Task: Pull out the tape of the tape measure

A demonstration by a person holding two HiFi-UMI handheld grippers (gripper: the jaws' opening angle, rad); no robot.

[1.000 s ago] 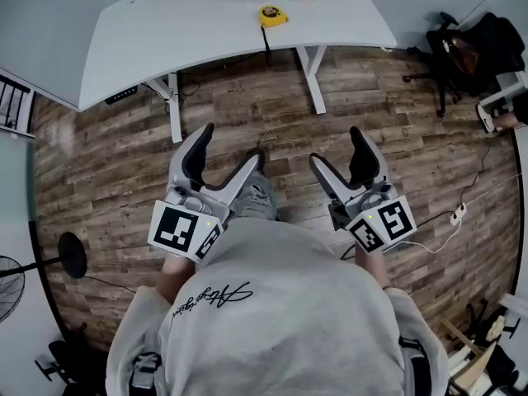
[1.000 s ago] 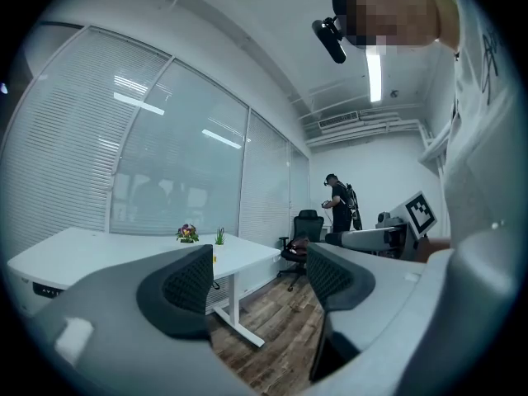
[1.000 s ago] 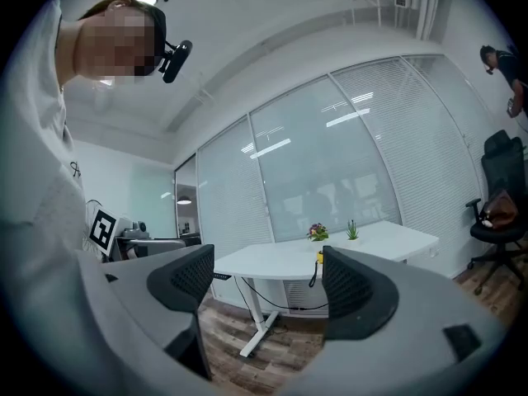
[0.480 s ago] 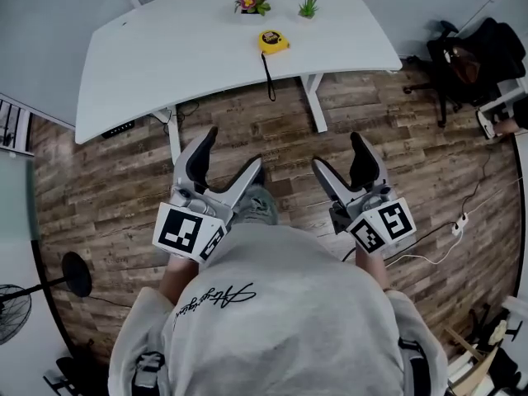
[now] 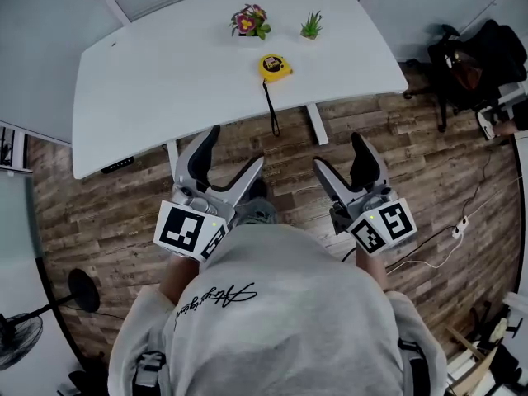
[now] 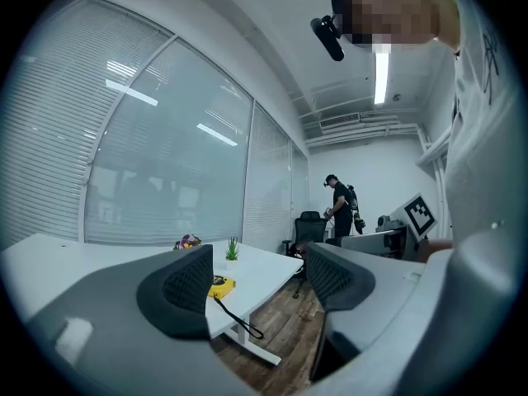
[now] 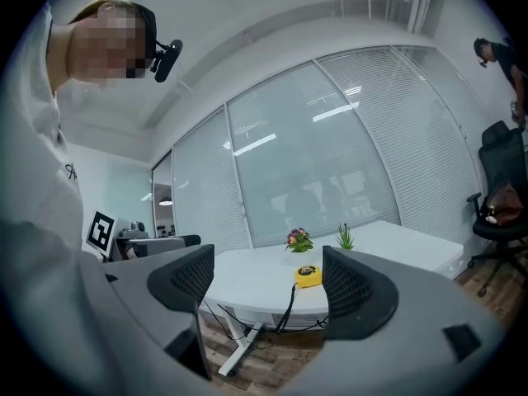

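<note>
One yellow tape measure (image 5: 275, 67), label unreadable.

Tape measure (image 6: 221, 285): in the left gripper view a jaw hides part of it from me.
Words on it: too small for me to read.
Fan (image 5: 16, 334): cut off at the edge.

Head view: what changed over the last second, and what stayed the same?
The person has stepped toward the white desk: it and the yellow tape measure now lie nearer the left hand-held gripper and right hand-held gripper. Nothing was gripped or released. Unchanged: both open and empty; the tape measure near the desk's front edge, black strap hanging over; flowers and small green plant behind it.
</note>
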